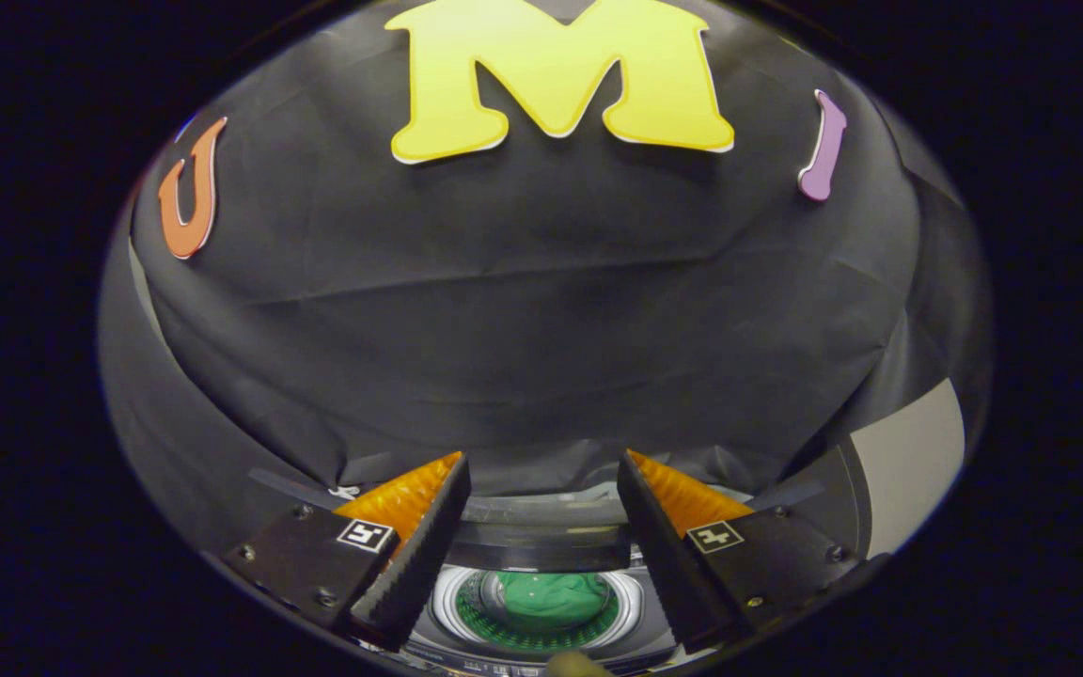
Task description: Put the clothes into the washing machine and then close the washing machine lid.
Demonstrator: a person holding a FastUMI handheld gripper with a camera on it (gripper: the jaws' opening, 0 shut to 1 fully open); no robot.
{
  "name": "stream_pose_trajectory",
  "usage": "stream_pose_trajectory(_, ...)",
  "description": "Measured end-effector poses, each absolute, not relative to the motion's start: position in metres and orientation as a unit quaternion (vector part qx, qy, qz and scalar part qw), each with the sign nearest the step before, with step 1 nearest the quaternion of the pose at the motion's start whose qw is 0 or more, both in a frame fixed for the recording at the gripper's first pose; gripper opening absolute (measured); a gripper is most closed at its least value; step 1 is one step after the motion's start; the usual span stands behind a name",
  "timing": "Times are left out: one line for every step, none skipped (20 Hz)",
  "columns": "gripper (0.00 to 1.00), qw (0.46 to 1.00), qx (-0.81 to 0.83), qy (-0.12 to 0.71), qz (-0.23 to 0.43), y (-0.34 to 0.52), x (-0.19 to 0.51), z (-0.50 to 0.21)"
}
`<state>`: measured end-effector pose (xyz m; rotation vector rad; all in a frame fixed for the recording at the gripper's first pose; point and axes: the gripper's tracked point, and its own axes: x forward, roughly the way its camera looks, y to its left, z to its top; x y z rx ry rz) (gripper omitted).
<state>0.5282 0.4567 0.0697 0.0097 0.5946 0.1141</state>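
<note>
While jaws gape, clothes (pixel 556 599) inside washing machine (pixel 541 622)

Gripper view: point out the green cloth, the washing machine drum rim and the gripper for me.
green cloth (pixel 556 602), gripper view, middle of the bunched fabric.
washing machine drum rim (pixel 447 597), gripper view, pale ring beside the cloth.
gripper (pixel 541 465), gripper view, between its open fingertips.

Green clothes (pixel 556 600) in silver-rimmed washing machine (pixel 541 616) drum; black cloth wall (pixel 523 310) behind.

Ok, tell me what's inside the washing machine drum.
A green garment lies in the washing machine drum, seen between the open, empty gripper jaws. Whatever lies beneath the cloth is covered.
</note>
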Motion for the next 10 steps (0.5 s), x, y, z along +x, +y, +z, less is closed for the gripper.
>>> stream_pose_trajectory(0.98, 0.956, 0.003, 0.287, 0.058, 0.456, 0.525, 0.07)
stream_pose_trajectory(0.98, 0.957, 0.003, 0.282, 0.06, 0.456, 0.52, 0.069)
stream_pose_trajectory(0.98, 0.958, 0.0, 0.278, 0.062, 0.456, 0.515, 0.069)
stream_pose_trajectory(0.98, 0.959, 0.0, 0.275, 0.063, 0.455, 0.51, 0.067)
stream_pose_trajectory(0.98, 0.96, 0.0, 0.272, 0.063, 0.455, 0.504, 0.066)
stream_pose_trajectory(0.98, 0.961, -0.001, 0.27, 0.063, 0.454, 0.498, 0.065)
stream_pose_trajectory(0.98, 0.961, -0.001, 0.269, 0.063, 0.453, 0.492, 0.064)
stream_pose_trajectory(0.98, 0.961, -0.001, 0.267, 0.064, 0.452, 0.486, 0.062)
stream_pose_trajectory(0.98, 0.962, 0.001, 0.266, 0.065, 0.452, 0.48, 0.06)
stream_pose_trajectory(0.98, 0.962, 0.002, 0.267, 0.066, 0.451, 0.472, 0.058)
